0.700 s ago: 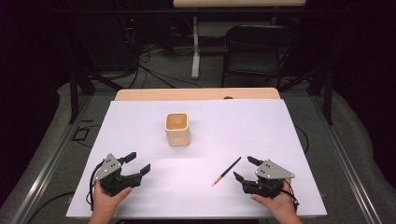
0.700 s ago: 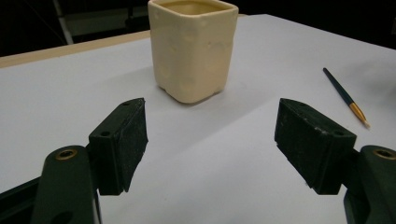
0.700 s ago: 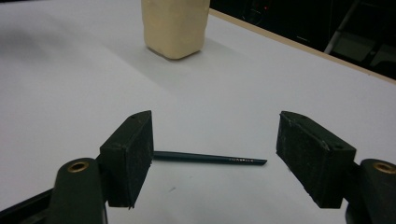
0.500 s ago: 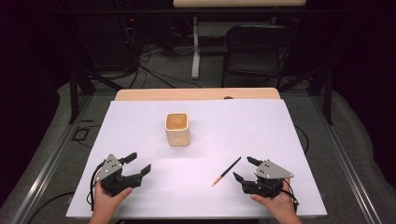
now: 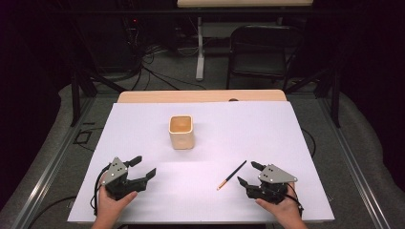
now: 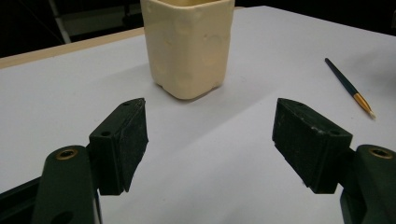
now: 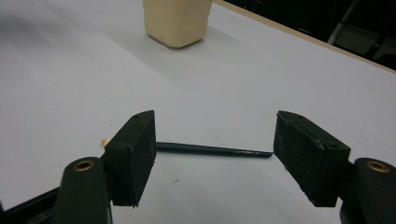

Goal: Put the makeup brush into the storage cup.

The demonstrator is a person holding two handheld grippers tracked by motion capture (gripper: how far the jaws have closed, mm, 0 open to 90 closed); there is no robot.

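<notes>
almost nothing has changed since the earlier high views: both hands rest at the lower edge of the frame as before, and the cup [image 5: 181, 131] stands upright just above the middle of the white table [image 5: 286, 129]. the paintbrush [image 5: 231, 175] lies in the lower right, just beside the right gripper [image 5: 248, 174]; in the right gripper view it runs across between the wide-open jaws, untouched. the left gripper [image 5: 143, 167], lower left, is also wide open and empty. so the pick-up looks not yet begun, with the right gripper placed to close on the brush.
</notes>
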